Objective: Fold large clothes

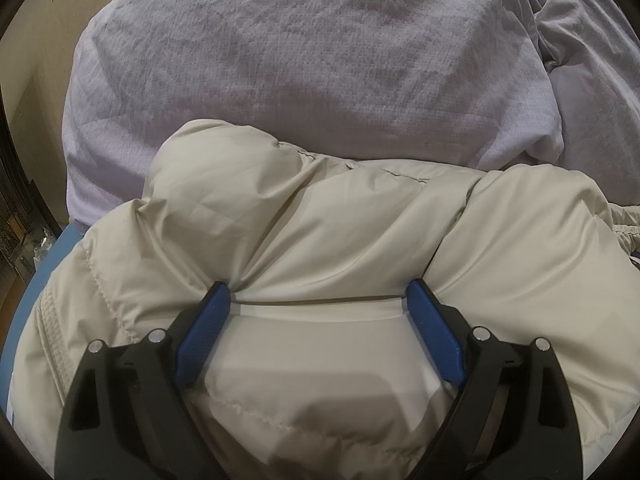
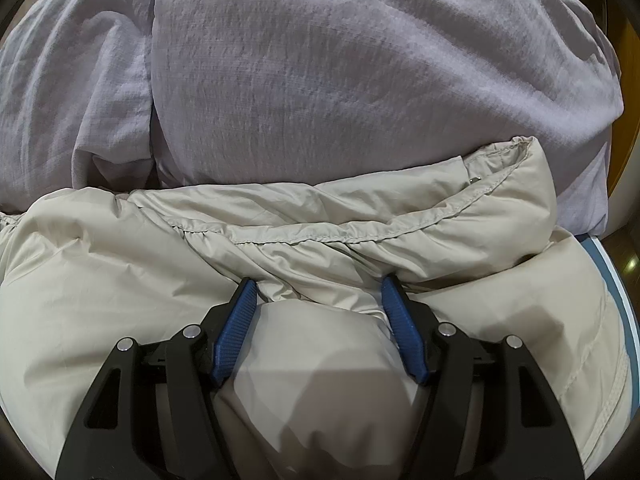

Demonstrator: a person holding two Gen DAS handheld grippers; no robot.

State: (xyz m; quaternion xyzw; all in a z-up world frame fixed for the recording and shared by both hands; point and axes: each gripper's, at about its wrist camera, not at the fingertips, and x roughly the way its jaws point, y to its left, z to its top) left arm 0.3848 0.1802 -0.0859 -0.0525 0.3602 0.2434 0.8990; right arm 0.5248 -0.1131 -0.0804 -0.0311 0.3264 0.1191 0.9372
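left hand-held gripper [image 1: 318,294] and right hand-held gripper [image 2: 318,290]: jaws spread wide, pressed onto the beige puffer jacket [image 1: 320,220] filling each frame's lower half. lilac duvet [image 2: 340,80] fills the upper half. jacket's outline is cut off; the blue surface [image 1: 48,264] beneath is barely visible.

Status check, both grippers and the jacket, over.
Left gripper open, pressed on the beige puffer jacket. Right gripper open, same jacket. Lavender bedding bunched just beyond.

Both wrist views face the jacket [image 1: 320,232] closely.
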